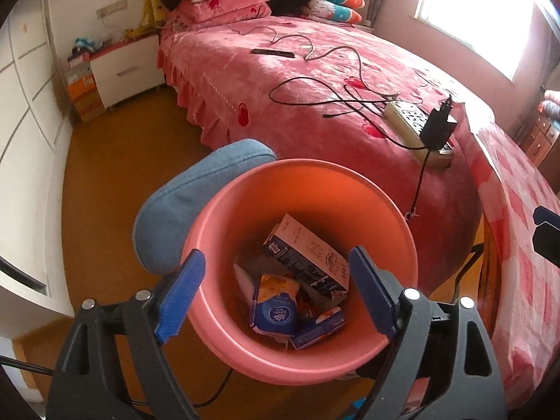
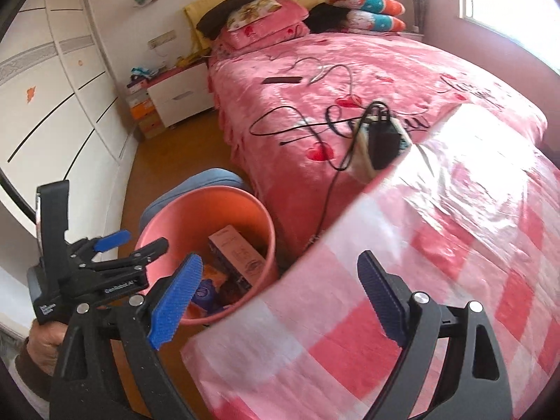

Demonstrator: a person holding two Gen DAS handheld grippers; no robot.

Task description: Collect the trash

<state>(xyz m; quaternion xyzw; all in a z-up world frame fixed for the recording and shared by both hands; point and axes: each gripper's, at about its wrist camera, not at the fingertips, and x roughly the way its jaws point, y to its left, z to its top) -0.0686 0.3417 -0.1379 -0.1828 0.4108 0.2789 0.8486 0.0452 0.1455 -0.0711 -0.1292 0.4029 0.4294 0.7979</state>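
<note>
Since the cartons (image 1: pixel 308 266) already lay inside the pink bin (image 1: pixel 402 245), I held the left gripper (image 1: pixel 276 294) and right gripper (image 2: pixel 280 297) released, grasping nothing.

1. A salmon-pink bin (image 1: pixel 315 189), brighter orange on its inner wall.
2. In it, a dark blue and cream carton (image 1: pixel 308 259) and a blue and orange packet (image 1: pixel 276 308).
3. A denim-blue chair back (image 1: pixel 196 189) behind the bin.
4. The bedspread (image 1: pixel 280 80) — rose pink with red hearts.
5. A tablecloth (image 2: pixel 437 245) — pink, red and white checks, glossy.
6. Gripper pads (image 2: pixel 175 297) bright blue on black frames.
7. An amber-brown floor (image 1: pixel 115 182).
8. A white wardrobe (image 2: pixel 52 80) with thin black lines.
</note>
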